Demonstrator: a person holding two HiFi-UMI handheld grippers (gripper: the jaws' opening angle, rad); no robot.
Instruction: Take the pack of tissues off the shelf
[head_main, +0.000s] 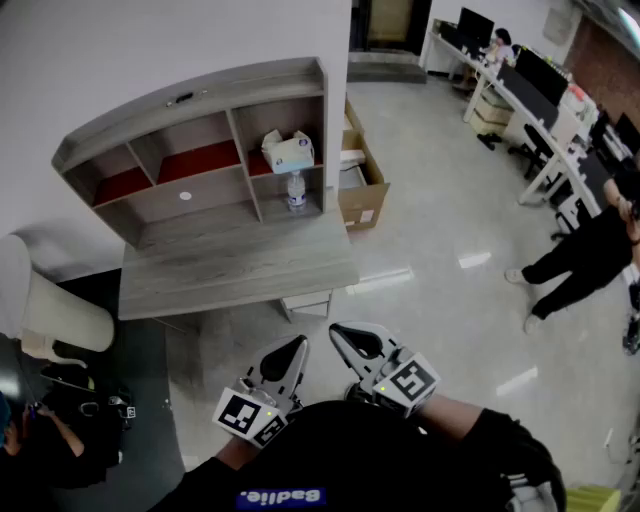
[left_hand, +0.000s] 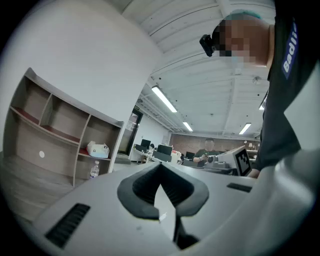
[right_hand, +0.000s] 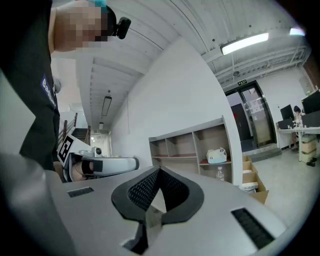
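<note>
At the left of the head view stands a pale chair (head_main: 62, 312). To its right is a grey wooden surface (head_main: 235, 270) carrying a shelf (head_main: 190, 100) with 3 columns of compartments.

At the lower middle, the left gripper (head_main: 295, 346) is held close to the person's body. In the left gripper view its fingers (left_hand: 142, 187) are pressed tip to tip with nothing between them.

The pack of tissues (head_main: 288, 152) sits upper middle of the frame, in the rightmost column on the upper, red-lined board, well apart from both grippers. A water bottle (head_main: 296, 190) stands in the compartment just below it. The pack also shows small at middle left of the left gripper view (left_hand: 98, 149) and at middle right of the right gripper view (right_hand: 217, 155).

It looks like a soft, film-wrapped bundle: probably light, easy to squash, and perhaps a little slick on the wrapper. The sensible hold seems to be across its 2 longer sides near the middle. A firm but modest squeeze there would let the paper give without the pack sliding out or the wrapper tearing. It should come straight out towards the front, clear of the compartment's side walls.

Just right of the left one, the right gripper (head_main: 342, 334) hangs low too, its fingers (right_hand: 176, 192) closed together on nothing. Either one would have to spread wide before reaching in.

Further right a cardboard box (head_main: 362, 185) stands on the floor beside the shelf, and people work at desks along the right edge.
</note>
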